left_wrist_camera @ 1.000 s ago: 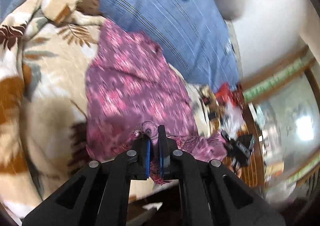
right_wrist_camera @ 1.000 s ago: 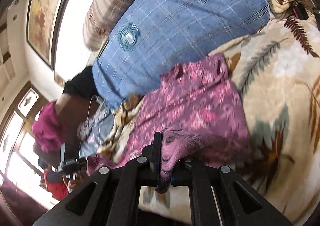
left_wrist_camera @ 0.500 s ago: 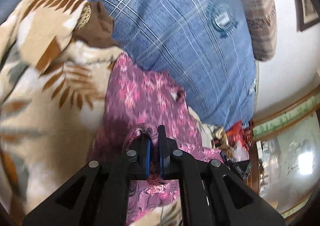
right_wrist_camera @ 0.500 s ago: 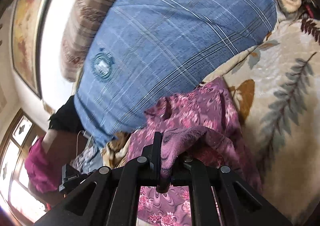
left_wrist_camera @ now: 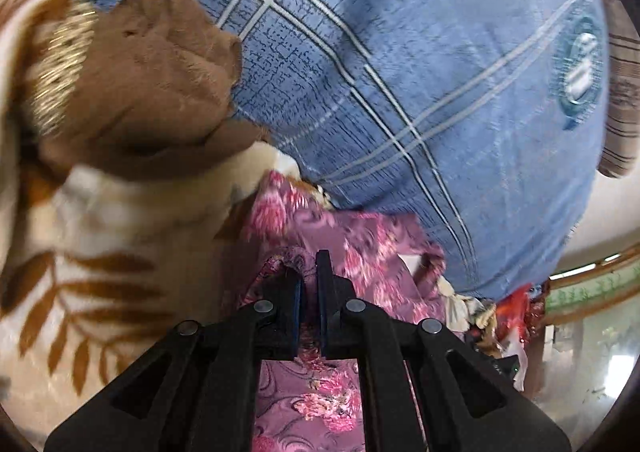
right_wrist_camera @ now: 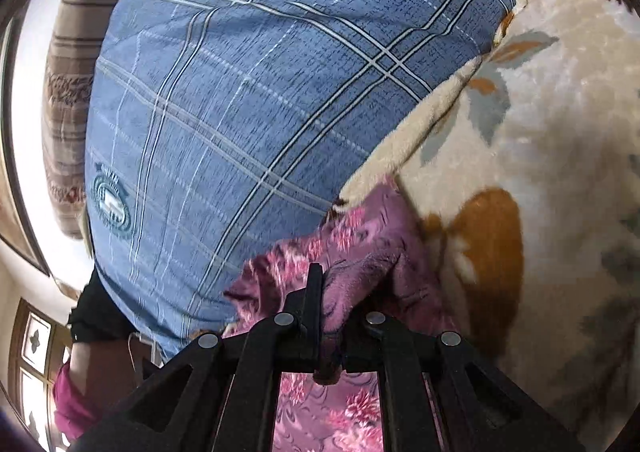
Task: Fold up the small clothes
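**Both grippers pinching pink garment, up by blue pillow**

L gripper (left_wrist_camera: 308, 276): fingers nearly pressed together w/ a fold of the pink flowered garment (left_wrist_camera: 360, 252) caught between them. More of the cloth lies under the gripper & ahead of it.

R gripper (right_wrist_camera: 324, 292): also clamped on the garment (right_wrist_camera: 352, 240), a bunched edge draped over its R finger.

Garment sits on the cream leaf-print blanket (left_wrist_camera: 112, 236), its far edge touching the blue checked pillow (left_wrist_camera: 400, 72). Brown cloth (left_wrist_camera: 152, 92) w/ gold trim lies on the blanket to the L, against the pillow. Striped brown cushion (right_wrist_camera: 76, 52) behind the pillow.
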A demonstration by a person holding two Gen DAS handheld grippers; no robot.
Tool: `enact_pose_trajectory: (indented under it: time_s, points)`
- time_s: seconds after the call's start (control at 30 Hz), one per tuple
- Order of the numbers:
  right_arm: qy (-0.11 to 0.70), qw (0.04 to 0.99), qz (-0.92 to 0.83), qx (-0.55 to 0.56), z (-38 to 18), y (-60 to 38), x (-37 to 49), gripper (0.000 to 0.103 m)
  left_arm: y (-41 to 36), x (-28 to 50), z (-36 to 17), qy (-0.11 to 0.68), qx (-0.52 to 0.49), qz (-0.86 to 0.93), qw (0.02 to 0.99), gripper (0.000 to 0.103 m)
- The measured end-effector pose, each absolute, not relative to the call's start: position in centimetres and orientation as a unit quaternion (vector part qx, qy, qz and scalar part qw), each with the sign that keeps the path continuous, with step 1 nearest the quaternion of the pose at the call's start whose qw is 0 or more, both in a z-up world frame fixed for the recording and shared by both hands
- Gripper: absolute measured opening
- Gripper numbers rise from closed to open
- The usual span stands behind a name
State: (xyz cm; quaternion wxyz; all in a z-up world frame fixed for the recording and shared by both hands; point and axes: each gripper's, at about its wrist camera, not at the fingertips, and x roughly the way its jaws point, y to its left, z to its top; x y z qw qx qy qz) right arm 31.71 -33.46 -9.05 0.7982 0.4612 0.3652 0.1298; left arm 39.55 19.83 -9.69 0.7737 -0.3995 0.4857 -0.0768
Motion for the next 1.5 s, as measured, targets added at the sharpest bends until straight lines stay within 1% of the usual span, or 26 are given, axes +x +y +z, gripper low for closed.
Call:
enact_pose_trajectory:
  time_s: [0.1, 0.13, 0.17, 0.2, 0.23, 0.27, 0.33, 0.4, 0.53, 0.63, 0.67, 0.7, 0.73, 0.8, 0.83, 0.9, 1.0, 1.03, 1.1, 1.13, 1.17, 1.23, 1.27, 1.33, 1.4, 1.5]
  points:
    - [0.371, 0.775, 0.109, 0.5, -9.7, -34.4, 32.9, 0.012, 20.3, 40.4, -9.3, 0.495, -0.413, -0.085, 0.76, 0.004]
    - [0.372, 0.767, 0.101, 0.513, -9.9, -34.8, 33.1, 0.015, 20.6, 40.5, -8.9, 0.493, -0.422, -0.098, 0.755, 0.004]
    - [0.368, 0.763, 0.09, 0.525, -10.0, -35.3, 33.2, 0.022, 21.0, 40.4, -8.5, 0.488, -0.429, -0.113, 0.751, 0.004]
    - [0.357, 0.757, 0.086, 0.54, -10.0, -36.1, 33.1, 0.026, 21.3, 40.2, -8.1, 0.483, -0.434, -0.123, 0.75, 0.005]
    - [0.349, 0.756, 0.083, 0.548, -10.0, -36.5, 33.0, 0.034, 21.6, 40.0, -7.8, 0.48, -0.436, -0.127, 0.751, 0.006]
    - [0.336, 0.755, 0.077, 0.557, -9.8, -37.2, 32.7, 0.038, 21.9, 39.7, -7.5, 0.478, -0.437, -0.13, 0.751, 0.006]
    - [0.322, 0.762, 0.075, 0.557, -9.4, -38.1, 32.2, 0.04, 22.4, 39.3, -7.3, 0.475, -0.444, -0.134, 0.748, 0.006]
    - [0.325, 0.775, 0.074, 0.538, -8.8, -38.8, 31.7, 0.041, 23.1, 39.1, -7.7, 0.469, -0.467, -0.128, 0.739, 0.007]
    - [0.35, 0.795, 0.072, 0.491, -8.1, -38.6, 30.9, 0.041, 23.0, 39.9, -9.0, 0.48, -0.5, -0.097, 0.714, 0.017]
    - [0.363, 0.806, 0.081, 0.46, -7.6, -37.7, 30.7, 0.042, 21.6, 41.0, -8.2, 0.497, -0.463, -0.087, 0.729, 0.018]
    - [0.371, 0.812, 0.085, 0.443, -7.4, -37.1, 30.8, 0.043, 21.1, 41.4, -7.6, 0.499, -0.45, -0.086, 0.736, 0.021]
    - [0.379, 0.817, 0.088, 0.425, -7.2, -36.5, 30.9, 0.043, 20.7, 41.6, -7.0, 0.501, -0.435, -0.086, 0.743, 0.028]
    - [0.385, 0.821, 0.091, 0.412, -7.1, -35.9, 31.1, 0.043, 20.2, 41.9, -6.2, 0.503, -0.417, -0.087, 0.752, 0.029]
    - [0.391, 0.825, 0.097, 0.396, -7.1, -35.1, 31.1, 0.043, 19.5, 42.2, -4.7, 0.5, -0.387, -0.097, 0.769, 0.029]
    - [0.393, 0.827, 0.101, 0.389, -7.1, -34.8, 31.1, 0.043, 19.3, 42.3, -3.9, 0.496, -0.377, -0.102, 0.775, 0.032]
    - [0.402, 0.826, 0.11, 0.379, -7.3, -34.1, 31.3, 0.043, 19.3, 42.4, -3.3, 0.489, -0.38, -0.108, 0.777, 0.033]
    - [0.42, 0.819, 0.121, 0.372, -7.7, -32.7, 32.5, 0.043, 19.8, 42.8, -3.8, 0.496, -0.408, -0.089, 0.761, 0.034]
    - [0.421, 0.814, 0.126, 0.381, -7.8, -32.3, 32.8, 0.043, 20.0, 42.9, -4.6, 0.508, -0.411, -0.06, 0.755, 0.039]
    - [0.414, 0.808, 0.125, 0.401, -7.9, -31.9, 33.6, 0.043, 20.0, 43.2, -5.8, 0.556, -0.341, 0.028, 0.757, 0.04]
    - [0.408, 0.809, 0.121, 0.406, -7.7, -31.8, 33.8, 0.043, 19.8, 43.2, -6.0, 0.564, -0.305, 0.039, 0.767, 0.04]
    - [0.395, 0.814, 0.115, 0.411, -7.4, -31.8, 34.1, 0.043, 19.9, 43.0, -6.1, 0.562, -0.296, 0.029, 0.772, 0.04]
    - [0.379, 0.822, 0.106, 0.411, -6.7, -31.9, 34.4, 0.043, 21.2, 41.9, -5.9, 0.533, -0.339, -0.004, 0.775, 0.041]
    - [0.379, 0.826, 0.1, 0.405, -6.5, -32.0, 34.5, 0.043, 22.2, 41.3, -5.7, 0.513, -0.368, -0.016, 0.775, 0.043]
    - [0.384, 0.83, 0.095, 0.393, -6.1, -32.2, 34.6, 0.043, 24.2, 40.3, -5.3, 0.483, -0.403, -0.037, 0.776, 0.05]
    - [0.389, 0.836, 0.087, 0.378, -5.9, -32.8, 34.1, 0.043, 25.1, 39.7, -4.8, 0.477, -0.395, -0.036, 0.785, 0.054]
    - [0.392, 0.846, 0.066, 0.356, -5.9, -33.8, 33.4, 0.047, 24.9, 38.4, -5.1, 0.488, -0.348, -0.05, 0.799, 0.06]
